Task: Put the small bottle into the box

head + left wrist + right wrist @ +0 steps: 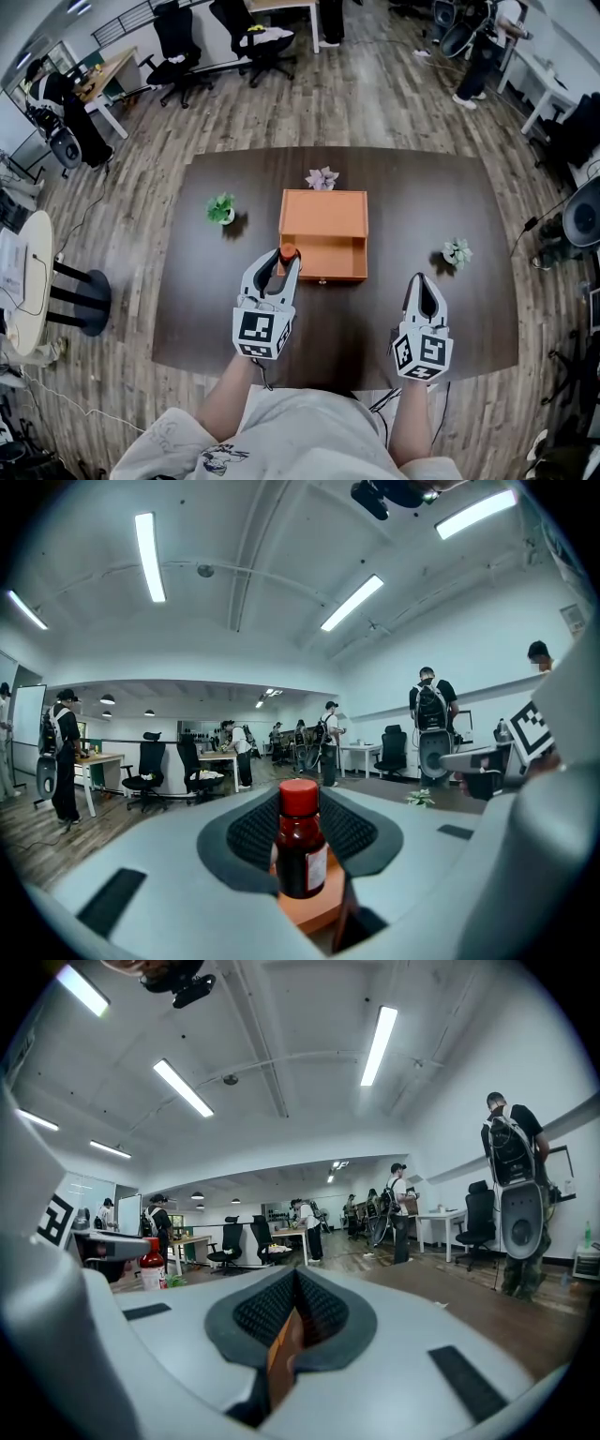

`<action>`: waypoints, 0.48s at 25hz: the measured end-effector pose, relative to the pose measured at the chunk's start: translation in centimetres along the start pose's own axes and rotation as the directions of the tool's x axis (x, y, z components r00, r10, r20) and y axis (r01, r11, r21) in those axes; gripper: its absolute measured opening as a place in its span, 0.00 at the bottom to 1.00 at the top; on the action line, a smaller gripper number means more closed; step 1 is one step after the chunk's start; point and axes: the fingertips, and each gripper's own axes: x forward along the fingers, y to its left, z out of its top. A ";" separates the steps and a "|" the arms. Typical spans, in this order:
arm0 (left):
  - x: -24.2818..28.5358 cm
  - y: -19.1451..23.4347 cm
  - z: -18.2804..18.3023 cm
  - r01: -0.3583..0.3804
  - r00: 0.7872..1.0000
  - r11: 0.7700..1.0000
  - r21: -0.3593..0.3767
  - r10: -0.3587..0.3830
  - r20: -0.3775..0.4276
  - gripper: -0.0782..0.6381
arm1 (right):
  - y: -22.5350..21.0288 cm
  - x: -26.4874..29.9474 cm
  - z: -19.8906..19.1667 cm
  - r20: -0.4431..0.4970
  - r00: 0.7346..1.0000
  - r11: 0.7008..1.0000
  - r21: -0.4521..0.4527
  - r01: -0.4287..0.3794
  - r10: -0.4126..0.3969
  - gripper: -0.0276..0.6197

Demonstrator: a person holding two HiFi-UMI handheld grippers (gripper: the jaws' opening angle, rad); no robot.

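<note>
Left gripper (277, 265) fingers clamp the small red-capped bottle (288, 252) at the orange box's (323, 278) near-left corner, not yet inside; right gripper (424, 281) fingers closed, empty.

The small bottle (300, 855) is of dark, glossy glass or plastic, I cannot tell which. Its red cap (299, 797) is smooth plastic and its label (317, 866) looks like pale paper. The left gripper (281, 260) and the right gripper (424, 281) have shells of light grey matt plastic. Their pads (246, 832) are black and finely ribbed, like rubber. The box (323, 214) is orange and matt, perhaps board or painted wood. The table (422, 225) shows a dark matt wood grain. The floor (375, 103) is of wooden planks.
</note>
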 end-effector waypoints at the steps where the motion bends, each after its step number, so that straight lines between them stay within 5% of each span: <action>1: 0.2 0.0 -0.2 0.003 1.000 1.000 -0.002 -0.003 -0.004 0.29 | 0.1 0.2 -0.2 -0.005 1.000 1.000 0.001 -0.001 0.001 0.05; 12: 5.0 0.5 -4.7 0.048 0.994 0.998 -0.046 -0.053 -0.095 0.29 | 1.6 4.0 -2.6 -0.077 0.997 1.000 0.001 -0.030 0.030 0.05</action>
